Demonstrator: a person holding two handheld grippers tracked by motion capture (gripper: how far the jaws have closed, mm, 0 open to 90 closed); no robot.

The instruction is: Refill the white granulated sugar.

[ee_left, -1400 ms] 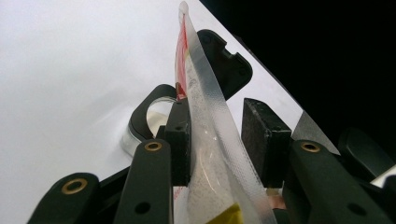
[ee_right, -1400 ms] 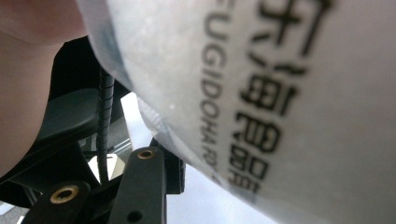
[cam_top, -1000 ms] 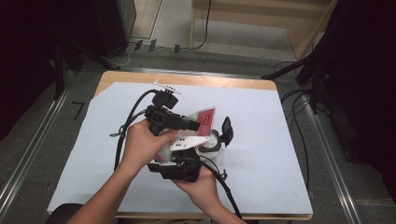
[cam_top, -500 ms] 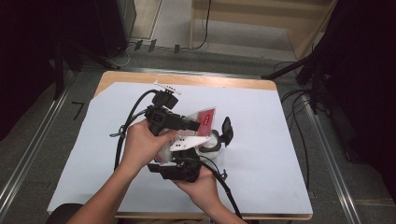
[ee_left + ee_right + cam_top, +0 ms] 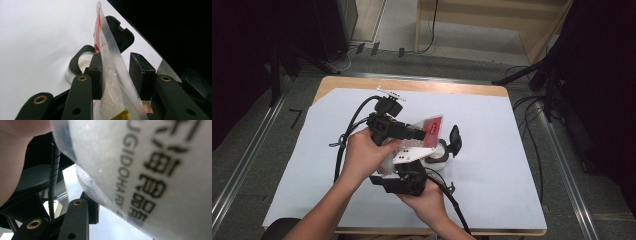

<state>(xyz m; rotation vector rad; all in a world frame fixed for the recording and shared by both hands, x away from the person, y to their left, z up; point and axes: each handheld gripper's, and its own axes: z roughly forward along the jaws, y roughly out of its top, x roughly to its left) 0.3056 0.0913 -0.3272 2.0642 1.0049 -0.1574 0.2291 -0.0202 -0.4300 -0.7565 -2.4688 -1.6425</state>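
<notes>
Pouch: a clear plastic pouch (image 5: 422, 142) with a red top, held up over the middle of the white-covered table (image 5: 512, 165).
Left gripper: the left gripper (image 5: 115, 77) has the pouch between its jaws; left pad touches it, right pad stands a bit off.
Right gripper: the right gripper (image 5: 404, 181) sits under the pouch on the near side; can't tell its jaw state.
Behind: a small round container (image 5: 439, 156) with a black lid, just right of the pouch.
</notes>
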